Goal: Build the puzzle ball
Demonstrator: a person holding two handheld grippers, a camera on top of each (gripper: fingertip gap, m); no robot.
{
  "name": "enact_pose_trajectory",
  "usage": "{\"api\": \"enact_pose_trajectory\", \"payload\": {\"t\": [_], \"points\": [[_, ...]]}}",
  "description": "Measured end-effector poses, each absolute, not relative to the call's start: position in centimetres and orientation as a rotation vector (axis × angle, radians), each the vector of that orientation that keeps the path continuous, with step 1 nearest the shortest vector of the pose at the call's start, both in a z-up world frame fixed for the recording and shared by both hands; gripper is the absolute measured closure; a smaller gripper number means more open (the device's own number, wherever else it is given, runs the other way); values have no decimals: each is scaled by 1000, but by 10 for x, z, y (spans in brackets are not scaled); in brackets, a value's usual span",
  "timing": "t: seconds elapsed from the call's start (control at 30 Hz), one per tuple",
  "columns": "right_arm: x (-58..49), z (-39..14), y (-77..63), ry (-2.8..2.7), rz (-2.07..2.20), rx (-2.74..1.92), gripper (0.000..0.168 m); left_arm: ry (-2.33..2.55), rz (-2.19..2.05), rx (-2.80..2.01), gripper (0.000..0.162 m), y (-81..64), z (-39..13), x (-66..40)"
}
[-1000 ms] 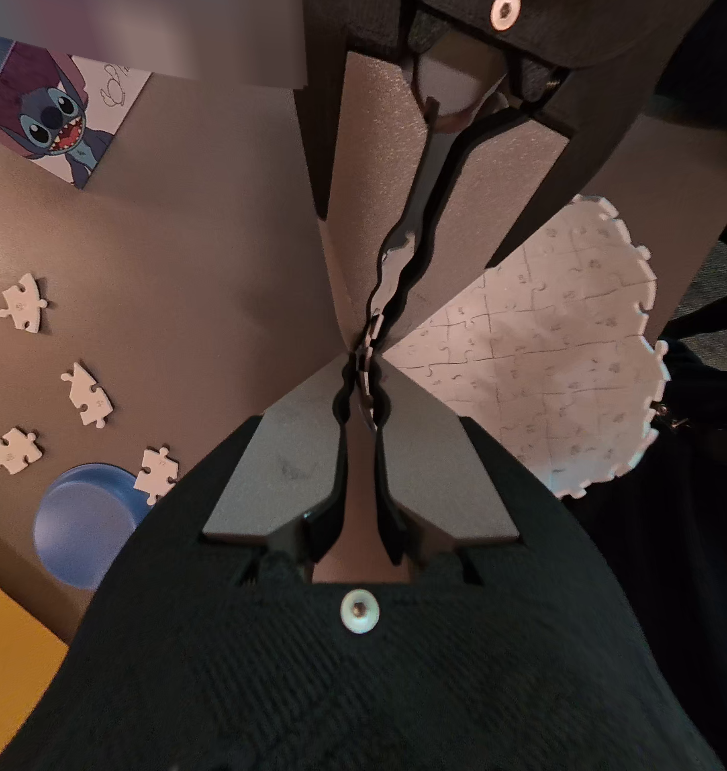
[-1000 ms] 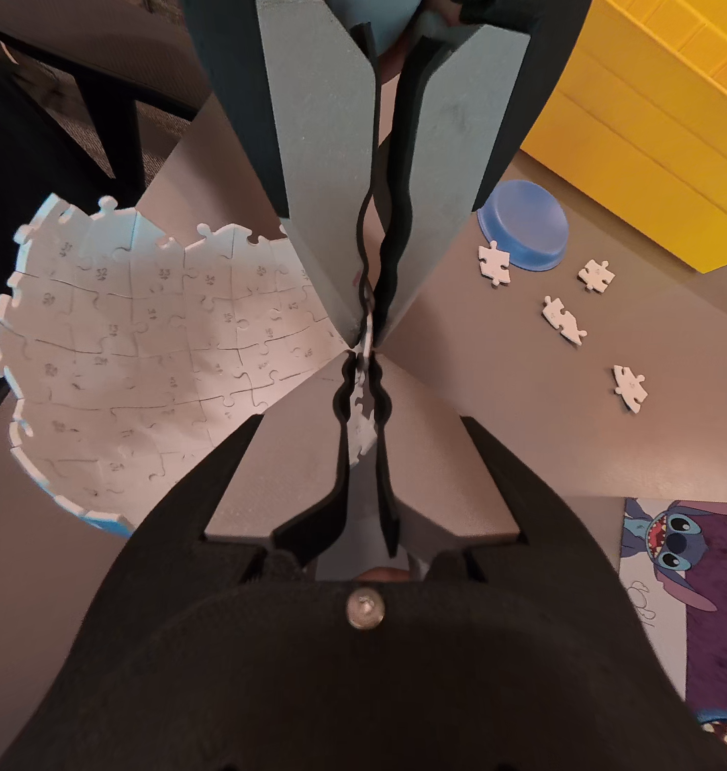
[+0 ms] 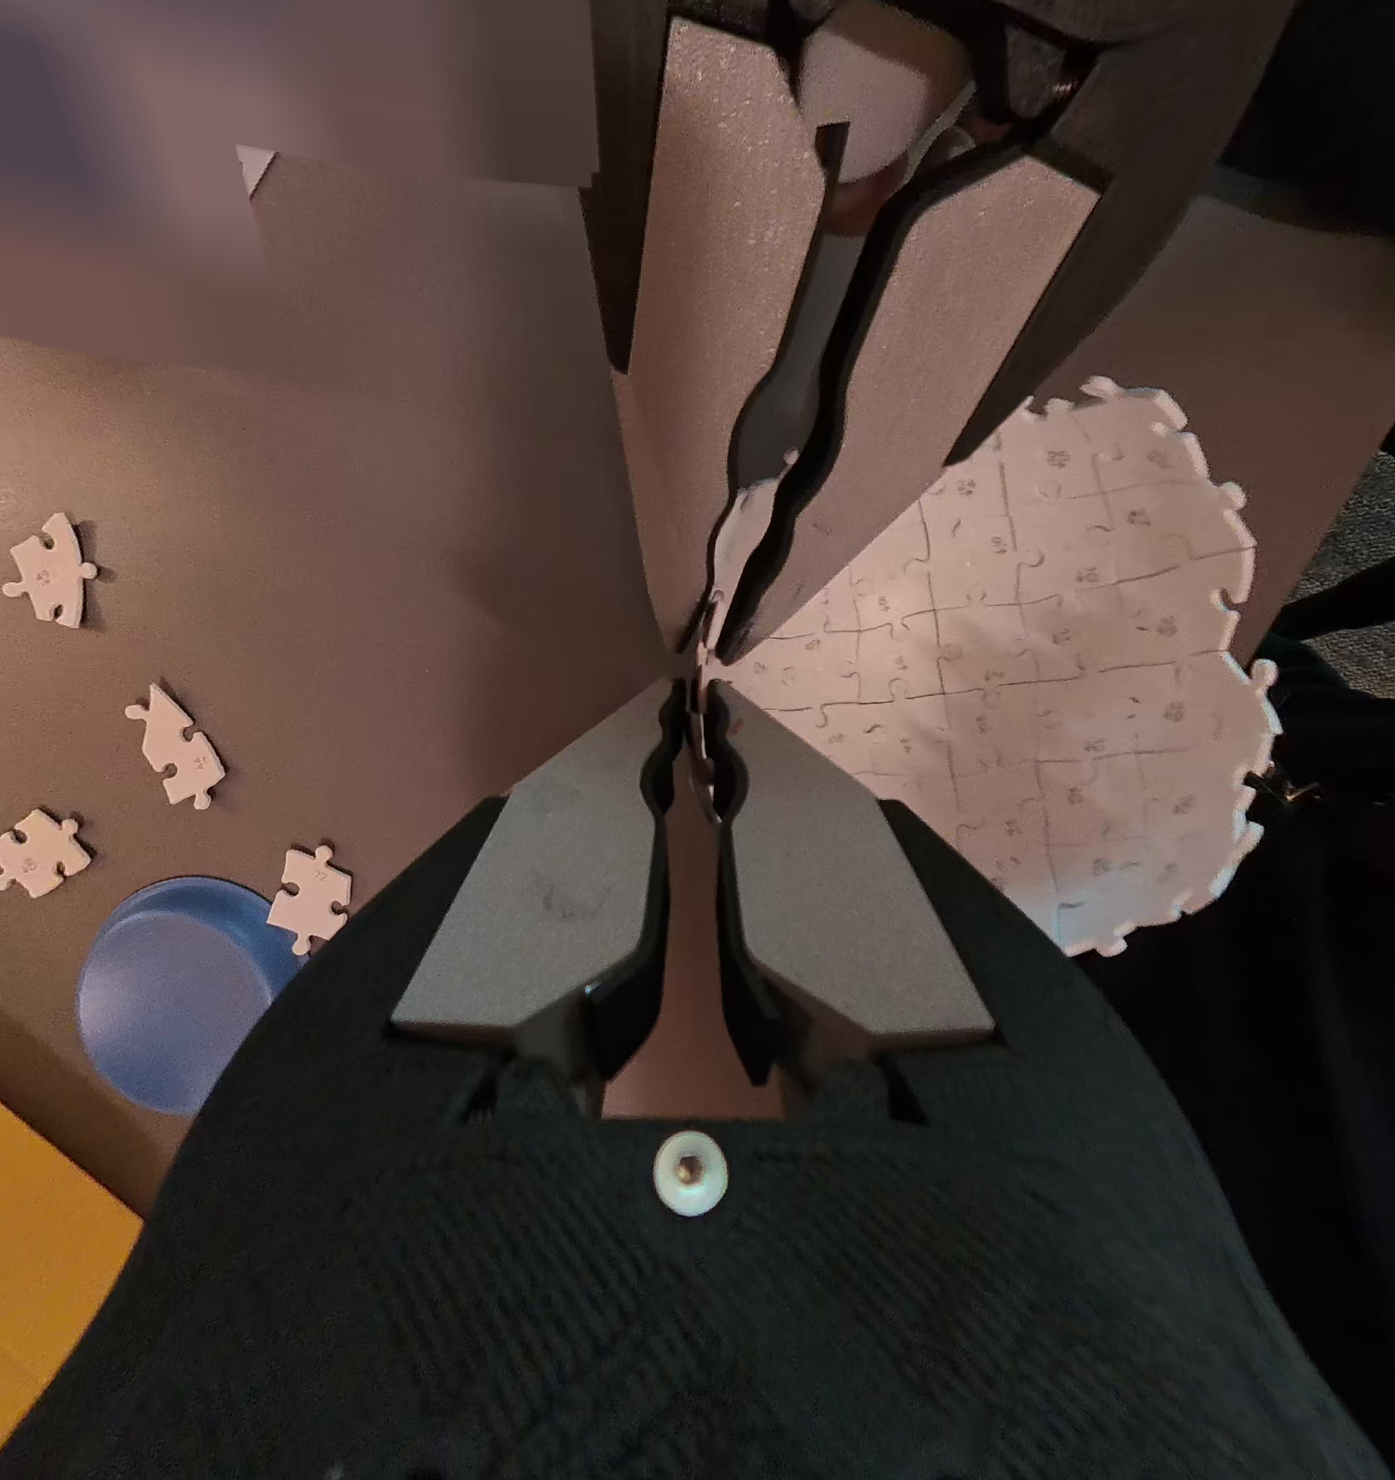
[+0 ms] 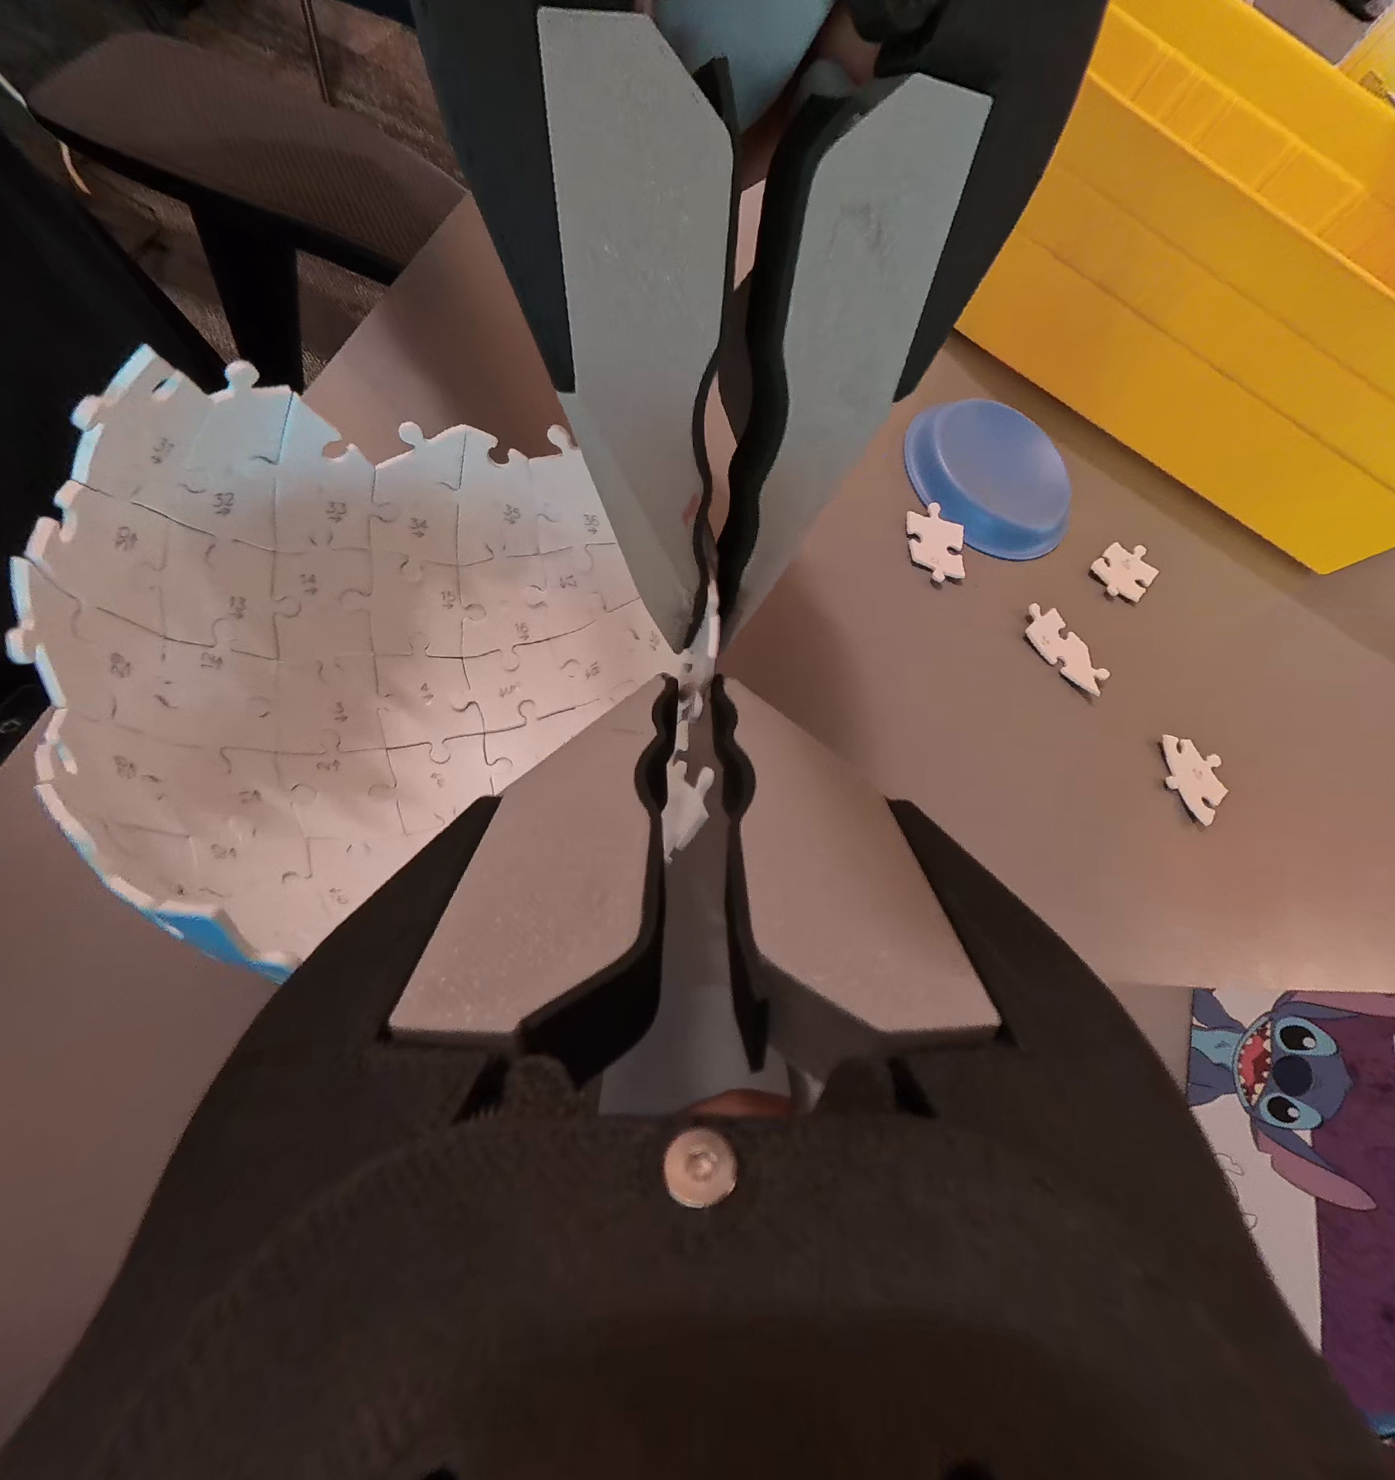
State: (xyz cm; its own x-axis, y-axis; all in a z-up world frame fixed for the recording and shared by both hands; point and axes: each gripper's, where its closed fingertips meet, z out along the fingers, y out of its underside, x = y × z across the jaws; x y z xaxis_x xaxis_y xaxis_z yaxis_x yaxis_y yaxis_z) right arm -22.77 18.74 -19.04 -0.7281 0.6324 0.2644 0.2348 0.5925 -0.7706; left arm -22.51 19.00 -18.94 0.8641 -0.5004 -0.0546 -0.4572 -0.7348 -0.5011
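Note:
My left gripper is shut on a white puzzle piece, seen edge-on between its pads. My right gripper is shut on another white puzzle piece. The two grippers face each other tip to tip above the table, and the pieces meet at the tips. I cannot tell whether the pieces are locked together. The right gripper reaches in from the top of the left wrist view, and the left gripper does likewise in the right wrist view. The half-built puzzle ball, a white bowl with a blue outside, lies beside them.
Several loose pieces lie on the brown table near a blue round dish. A yellow bin stands behind them. A picture sheet with a blue cartoon figure lies at the table's edge.
Almost nothing. Both grippers stay shut on their pieces and tip to tip, with only a slight shift of the views.

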Motion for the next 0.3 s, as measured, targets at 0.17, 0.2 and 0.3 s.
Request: {"api": "enact_pose_trajectory", "payload": {"t": [0.17,0.2,0.3], "points": [[-230,-192,187,-2297,980,-668,164,704,-94,-2532,160,190,-191,-227],[-230,-192,187,-2296,979,-661,164,706,-95,-2533,160,189,-191,-227],[-230,-192,187,-2294,977,-630,163,719,-96,-2531,161,189,-191,-227]]}}
